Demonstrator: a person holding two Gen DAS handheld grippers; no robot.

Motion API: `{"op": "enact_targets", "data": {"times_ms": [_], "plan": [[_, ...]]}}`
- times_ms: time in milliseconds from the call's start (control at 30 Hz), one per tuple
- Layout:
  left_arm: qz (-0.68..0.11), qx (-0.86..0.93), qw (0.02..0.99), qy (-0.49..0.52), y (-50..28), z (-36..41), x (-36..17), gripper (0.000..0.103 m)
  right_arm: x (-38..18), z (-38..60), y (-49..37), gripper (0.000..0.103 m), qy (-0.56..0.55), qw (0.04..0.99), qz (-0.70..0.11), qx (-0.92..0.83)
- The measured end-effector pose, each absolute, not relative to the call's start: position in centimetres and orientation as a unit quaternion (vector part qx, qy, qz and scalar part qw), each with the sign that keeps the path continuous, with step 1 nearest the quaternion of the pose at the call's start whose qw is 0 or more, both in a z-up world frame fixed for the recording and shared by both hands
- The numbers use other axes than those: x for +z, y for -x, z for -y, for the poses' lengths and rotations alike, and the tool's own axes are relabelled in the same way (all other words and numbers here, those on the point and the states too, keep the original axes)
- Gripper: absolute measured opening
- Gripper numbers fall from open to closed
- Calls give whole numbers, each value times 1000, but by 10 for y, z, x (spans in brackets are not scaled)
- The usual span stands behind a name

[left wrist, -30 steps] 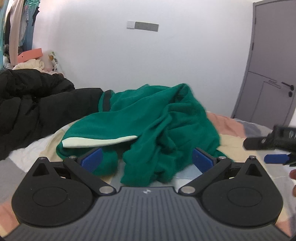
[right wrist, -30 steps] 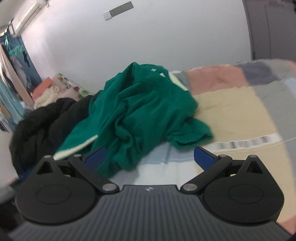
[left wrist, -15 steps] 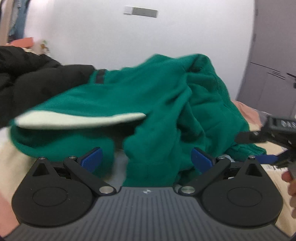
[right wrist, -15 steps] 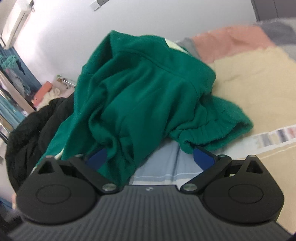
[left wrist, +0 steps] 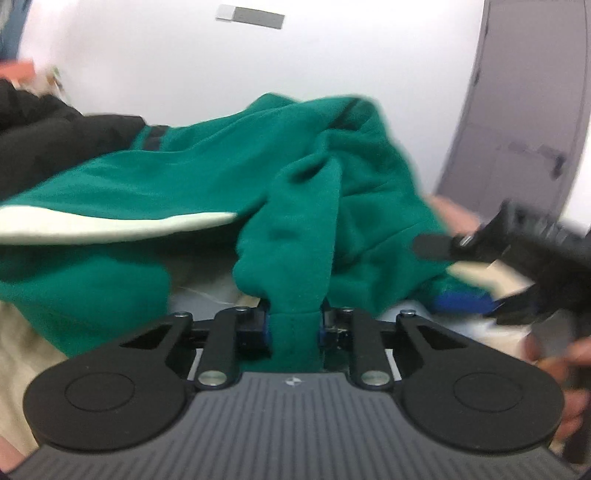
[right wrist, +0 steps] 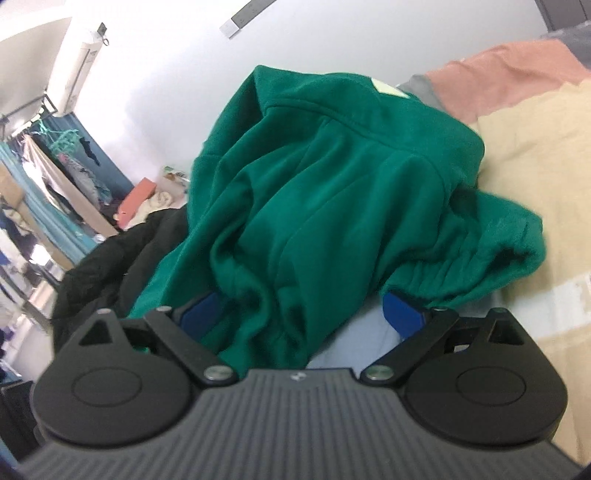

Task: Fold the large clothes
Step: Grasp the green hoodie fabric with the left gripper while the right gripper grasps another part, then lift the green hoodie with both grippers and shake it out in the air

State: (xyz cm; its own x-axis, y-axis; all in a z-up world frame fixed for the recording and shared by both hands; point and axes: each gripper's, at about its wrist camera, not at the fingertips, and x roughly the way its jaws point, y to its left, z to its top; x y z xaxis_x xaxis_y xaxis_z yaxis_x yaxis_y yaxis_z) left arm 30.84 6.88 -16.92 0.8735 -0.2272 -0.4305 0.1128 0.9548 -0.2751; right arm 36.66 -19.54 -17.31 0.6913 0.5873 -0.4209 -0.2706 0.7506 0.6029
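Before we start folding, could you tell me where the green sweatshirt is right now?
The green sweatshirt lies crumpled on the bed, beside a black jacket on its left, with a fold pinched in the left gripper.

There was one green garment (right wrist: pixel 325 192), crumpled in a heap on the one bed (right wrist: pixel 535 155). One black coat (right wrist: pixel 110 269) lay beside it. There were two claws: the left claw (left wrist: pixel 294 328) and the right claw (right wrist: pixel 303 314). One grey door (left wrist: pixel 517 122) stood in the wall, which carried one small plate (left wrist: pixel 251 15). One clothes rack (right wrist: pixel 44 147) held several hanging pieces, too blurred to count.
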Motion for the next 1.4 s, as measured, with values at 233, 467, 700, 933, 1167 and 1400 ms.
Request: {"op": "enact_targets", "data": {"times_ms": [233, 467, 700, 933, 1167, 1400], "plan": [[-170, -202, 935, 237, -266, -74, -128, 22, -168, 223, -337, 98, -338, 863, -299, 227], [-112, -306, 900, 289, -196, -56, -90, 22, -162, 247, -311, 99, -409, 844, -283, 198], [-118, -358, 885, 272, -147, -28, -76, 22, -165, 267, -296, 69, -488, 788, -292, 236], [-130, -370, 874, 286, -124, -19, -81, 22, -120, 275, -257, 12, -370, 851, -276, 249], [-177, -353, 879, 267, -74, -16, -74, 22, -97, 261, -196, 11, -241, 872, -274, 327], [-279, -253, 885, 275, -76, -19, -95, 47, -123, 236, -182, 11, -132, 877, -346, 305]]}}
